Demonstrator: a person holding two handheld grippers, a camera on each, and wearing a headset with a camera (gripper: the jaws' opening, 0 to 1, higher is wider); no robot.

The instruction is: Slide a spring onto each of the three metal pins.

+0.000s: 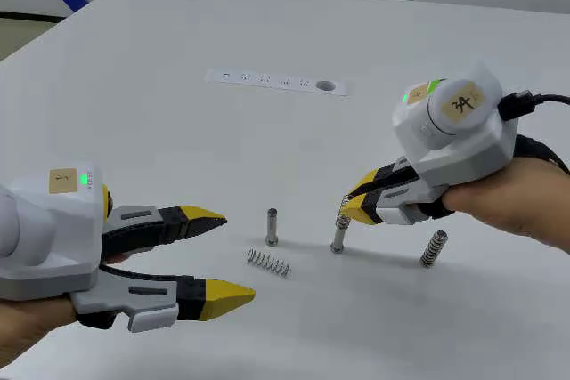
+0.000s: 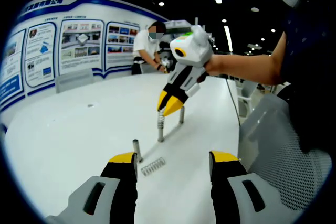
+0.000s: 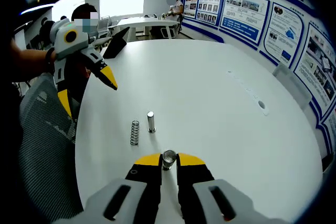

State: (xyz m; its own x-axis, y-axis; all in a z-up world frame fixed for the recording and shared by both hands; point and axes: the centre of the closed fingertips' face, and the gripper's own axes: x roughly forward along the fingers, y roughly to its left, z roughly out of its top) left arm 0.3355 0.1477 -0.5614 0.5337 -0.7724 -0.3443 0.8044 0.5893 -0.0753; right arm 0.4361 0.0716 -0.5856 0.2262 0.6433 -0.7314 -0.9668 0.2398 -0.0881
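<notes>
**Steel spring at the middle pin: watch the tilt**

Your right gripper (image 1: 352,206) is clamped on a coil spring (image 3: 168,159), its jaws pressed together around the upper end. The spring's lower coils sit at the top of the middle pin (image 1: 338,239). Whether they have passed over the tip, I cannot tell. To the right, the third pin (image 1: 434,248) already wears a spring. To the left stands the bare pin (image 1: 272,226), with a loose spring (image 1: 268,262) lying on the white table (image 1: 160,113) just on the near side of it. Your left gripper (image 1: 233,255) hovers at the near left, jaws wide apart and holding nothing.

The pins look to stand free on their own bases. Any sideways push as you bear down could topple the middle pin. If the coil spring is cocked against the pin's axis, a coil will likely catch on the tip and bind. Let go at that point and it may jump away across the table. Line the spring up with the pin before you press, and consider steadying the pin with your left gripper.
</notes>
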